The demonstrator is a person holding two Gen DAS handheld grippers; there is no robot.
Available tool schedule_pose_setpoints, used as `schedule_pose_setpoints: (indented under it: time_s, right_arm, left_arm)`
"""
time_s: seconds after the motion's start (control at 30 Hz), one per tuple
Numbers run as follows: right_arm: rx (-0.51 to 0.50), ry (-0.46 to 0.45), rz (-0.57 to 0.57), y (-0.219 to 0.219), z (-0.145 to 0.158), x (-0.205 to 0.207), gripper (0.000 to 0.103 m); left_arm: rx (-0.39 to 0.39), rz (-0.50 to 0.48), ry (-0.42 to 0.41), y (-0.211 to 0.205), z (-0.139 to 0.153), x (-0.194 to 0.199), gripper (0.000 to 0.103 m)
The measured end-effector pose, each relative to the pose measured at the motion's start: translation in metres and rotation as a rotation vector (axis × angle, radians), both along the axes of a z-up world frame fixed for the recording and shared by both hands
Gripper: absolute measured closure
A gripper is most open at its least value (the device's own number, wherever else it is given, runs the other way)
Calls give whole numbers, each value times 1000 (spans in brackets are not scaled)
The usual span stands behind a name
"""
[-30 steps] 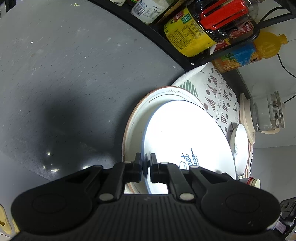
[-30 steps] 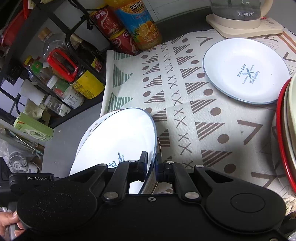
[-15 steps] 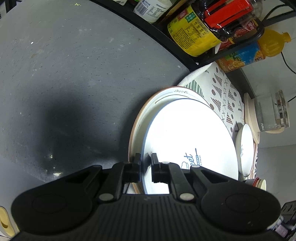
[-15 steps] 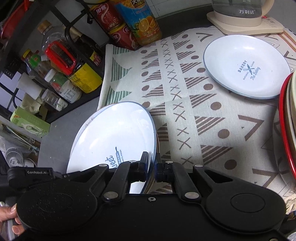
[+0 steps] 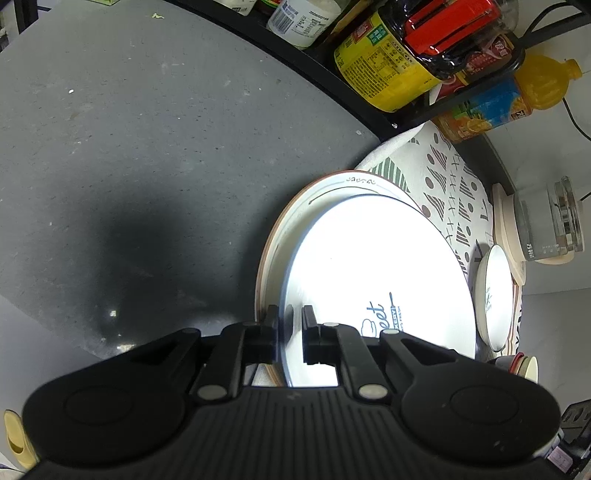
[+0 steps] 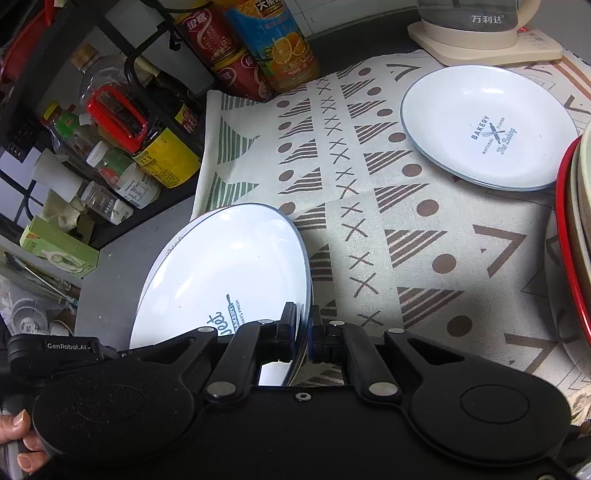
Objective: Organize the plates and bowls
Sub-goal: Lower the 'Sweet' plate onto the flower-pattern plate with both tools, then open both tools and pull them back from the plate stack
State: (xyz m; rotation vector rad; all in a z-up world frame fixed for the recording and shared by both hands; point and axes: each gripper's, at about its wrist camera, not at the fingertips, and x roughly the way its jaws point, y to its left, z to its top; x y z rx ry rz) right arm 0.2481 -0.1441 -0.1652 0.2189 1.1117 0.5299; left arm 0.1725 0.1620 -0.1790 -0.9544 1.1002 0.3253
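Observation:
A white blue-rimmed plate (image 5: 373, 266) with blue lettering is held at opposite rims by both grippers. My left gripper (image 5: 290, 328) has opened a little around its near rim. My right gripper (image 6: 303, 332) is shut on the plate (image 6: 225, 273) at its other rim. Under it lies a larger white plate with a brown rim (image 5: 295, 210), partly off the patterned cloth (image 6: 388, 221). A second small bakery plate (image 6: 487, 127) lies on the cloth at the far right. It also shows in the left wrist view (image 5: 493, 295).
A black rack with sauce bottles (image 6: 122, 125) and drink cans (image 6: 258, 48) lines the cloth's left side. A kettle on a beige base (image 6: 484, 33) stands at the back. Stacked bowls with a red rim (image 6: 576, 221) sit at the right edge. Grey counter (image 5: 129, 147) lies beyond the plates.
The white plate has come down closer onto the brown-rimmed plate. My left gripper's jaws have parted slightly around the rim. The right gripper keeps its hold.

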Motion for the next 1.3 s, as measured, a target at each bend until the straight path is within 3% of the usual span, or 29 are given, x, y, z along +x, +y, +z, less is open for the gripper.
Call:
schedule_pose_setpoints:
  time_s: [0.37, 0.43, 0.5, 0.73, 0.93, 1.2, 1.3]
  right_arm:
    - [16, 8, -19, -2, -3, 6, 98]
    - [5, 8, -21, 0, -4, 7, 97]
    - [-14, -6, -10, 3, -4, 6, 96]
    - [-45, -18, -3, 10, -5, 9, 94]
    - [-79, -27, 16, 17, -6, 12, 93]
    - [-99, -25, 35, 24, -9, 15, 87]
    - [-98, -21, 42, 25, -8, 17, 87]
  left_arm:
    - [84, -24, -11, 3, 19, -1, 94]
    - [118, -27, -3, 4, 22, -1, 89]
    - [157, -25, 8, 5, 23, -2, 76]
    - [152, -24, 23, 6, 13, -2, 67]
    - [164, -26, 18, 4, 10, 1, 67]
    - [103, 4, -20, 10, 4, 3, 88]
    - [115, 1, -20, 8, 5, 4, 88]
